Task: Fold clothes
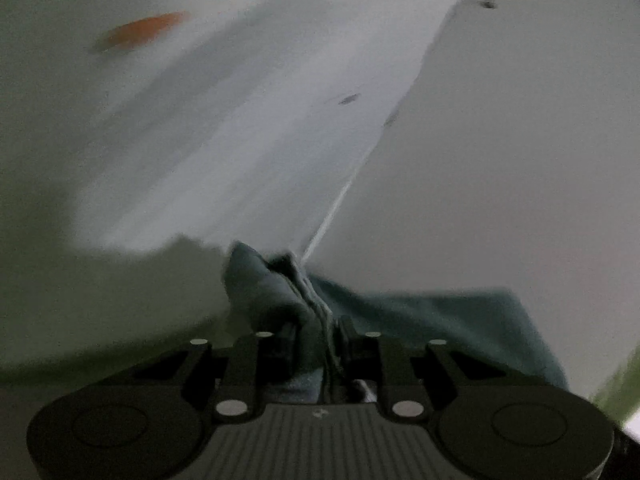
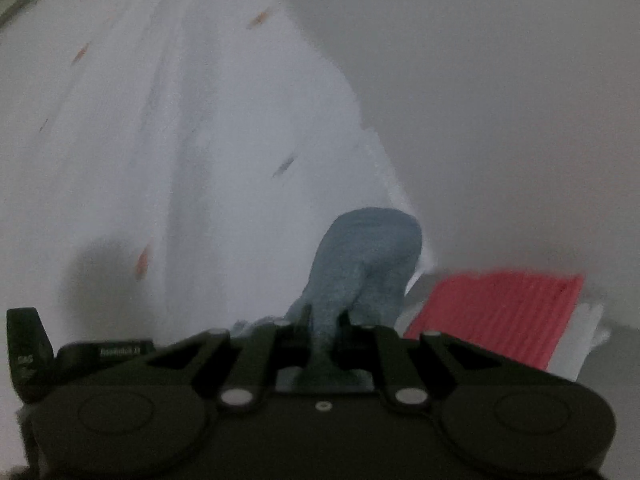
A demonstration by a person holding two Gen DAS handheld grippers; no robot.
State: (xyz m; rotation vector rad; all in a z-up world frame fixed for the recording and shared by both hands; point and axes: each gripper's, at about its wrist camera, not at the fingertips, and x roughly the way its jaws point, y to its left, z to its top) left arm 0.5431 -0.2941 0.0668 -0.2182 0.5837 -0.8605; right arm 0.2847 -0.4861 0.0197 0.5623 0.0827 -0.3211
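Observation:
A white garment with small orange and dark prints (image 1: 248, 132) stretches away from both grippers; it also fills the right wrist view (image 2: 200, 140). It has a blue-grey trim. My left gripper (image 1: 316, 332) is shut on a bunched blue-grey edge of the garment (image 1: 276, 292). My right gripper (image 2: 324, 328) is shut on another blue-grey fold of the garment (image 2: 368, 256). Both views are blurred by motion.
A pale grey surface (image 1: 520, 160) lies to the right of the garment. A red ribbed folded cloth (image 2: 496, 312) on white cloth lies to the right of my right gripper. A black device part (image 2: 28, 352) shows at the lower left.

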